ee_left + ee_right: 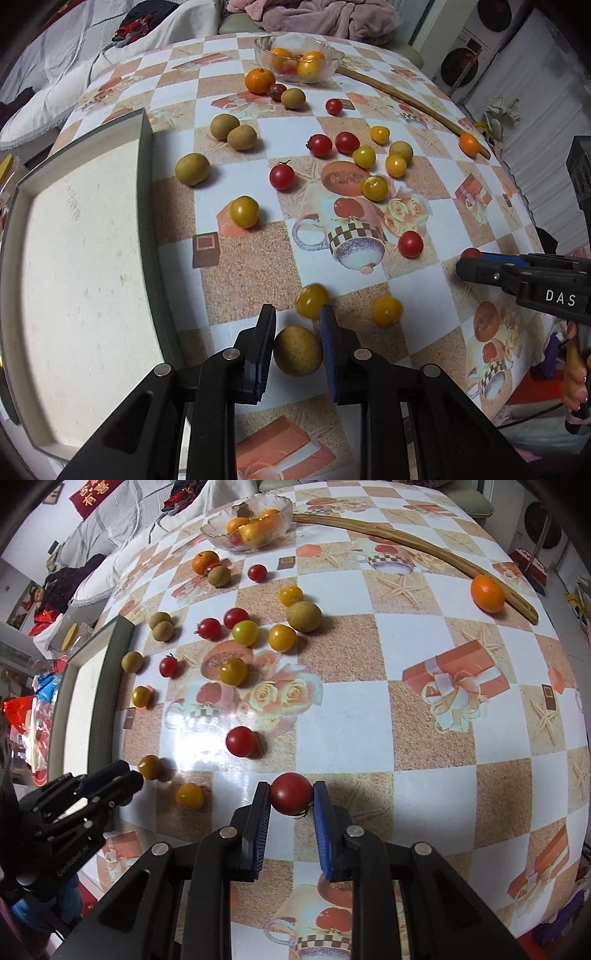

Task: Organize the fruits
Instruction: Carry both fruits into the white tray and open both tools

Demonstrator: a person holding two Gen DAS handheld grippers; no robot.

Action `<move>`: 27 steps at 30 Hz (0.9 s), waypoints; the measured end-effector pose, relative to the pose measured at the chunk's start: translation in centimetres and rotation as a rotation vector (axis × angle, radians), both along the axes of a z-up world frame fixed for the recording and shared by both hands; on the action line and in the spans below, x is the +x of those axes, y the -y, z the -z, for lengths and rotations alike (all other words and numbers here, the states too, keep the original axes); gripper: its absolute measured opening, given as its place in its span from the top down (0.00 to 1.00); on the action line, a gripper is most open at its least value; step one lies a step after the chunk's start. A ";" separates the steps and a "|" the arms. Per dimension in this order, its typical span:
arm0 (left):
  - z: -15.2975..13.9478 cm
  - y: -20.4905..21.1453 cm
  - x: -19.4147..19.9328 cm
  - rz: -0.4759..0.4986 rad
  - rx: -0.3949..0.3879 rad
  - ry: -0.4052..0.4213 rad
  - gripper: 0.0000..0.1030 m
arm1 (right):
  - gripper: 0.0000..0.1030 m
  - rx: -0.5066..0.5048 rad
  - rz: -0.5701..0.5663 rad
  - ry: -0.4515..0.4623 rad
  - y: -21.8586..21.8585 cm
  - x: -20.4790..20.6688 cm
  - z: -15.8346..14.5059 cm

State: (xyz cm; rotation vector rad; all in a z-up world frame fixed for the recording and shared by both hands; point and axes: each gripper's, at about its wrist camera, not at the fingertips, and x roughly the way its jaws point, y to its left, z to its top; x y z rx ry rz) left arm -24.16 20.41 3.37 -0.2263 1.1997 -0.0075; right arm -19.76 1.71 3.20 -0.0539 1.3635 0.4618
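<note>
My left gripper (297, 321) is shut on a tan-green round fruit (297, 350), just above the checkered tablecloth and right of the white tray (144, 192). A yellow tomato (312, 301) lies just past its fingertips. My right gripper (291, 786) is shut on a red tomato (290, 793) near the table's front edge. In the left wrist view, the right gripper (466, 266) shows at the right with that tomato (471, 253). The left gripper (127, 781) appears at the lower left of the right wrist view. Several red and yellow tomatoes and tan fruits lie scattered mid-table.
A glass bowl (332, 51) with oranges and tomatoes stands at the far edge. A mandarin (260, 80) lies beside it, and another mandarin (487, 593) rests against a long curved wooden stick (406, 535). Bedding and clothes lie beyond the table.
</note>
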 end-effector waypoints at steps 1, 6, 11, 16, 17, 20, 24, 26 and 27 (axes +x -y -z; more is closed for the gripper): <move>-0.2 -0.1 -0.1 -0.007 -0.005 0.002 0.75 | 0.76 0.003 -0.004 0.002 -0.2 0.0 -0.3; -2.3 -1.1 -0.7 -0.052 -0.009 0.046 0.75 | 0.76 0.020 -0.051 0.020 -2.1 0.0 -1.7; -4.0 -4.0 -2.2 -0.127 0.009 0.078 0.75 | 0.76 0.046 -0.129 0.031 -5.6 -0.2 -3.1; -3.9 -8.5 -4.6 -0.242 0.072 0.058 0.75 | 0.76 0.095 -0.247 0.024 -11.1 -1.1 -3.7; -3.8 -9.3 -5.0 -0.257 0.080 0.053 0.75 | 0.76 0.107 -0.270 0.019 -12.2 -1.4 -3.7; -3.2 -11.9 -6.6 -0.319 0.123 0.026 0.75 | 0.76 0.134 -0.337 0.007 -15.5 -2.3 -3.6; -1.5 -14.3 -8.2 -0.374 0.173 -0.028 0.75 | 0.76 0.153 -0.437 -0.012 -20.2 -3.8 -3.0; -0.7 -15.3 -8.9 -0.403 0.180 -0.051 0.75 | 0.76 0.144 -0.476 -0.017 -22.0 -4.3 -2.5; -0.3 -15.7 -9.1 -0.418 0.181 -0.062 0.75 | 0.76 0.137 -0.492 -0.020 -22.9 -4.6 -2.2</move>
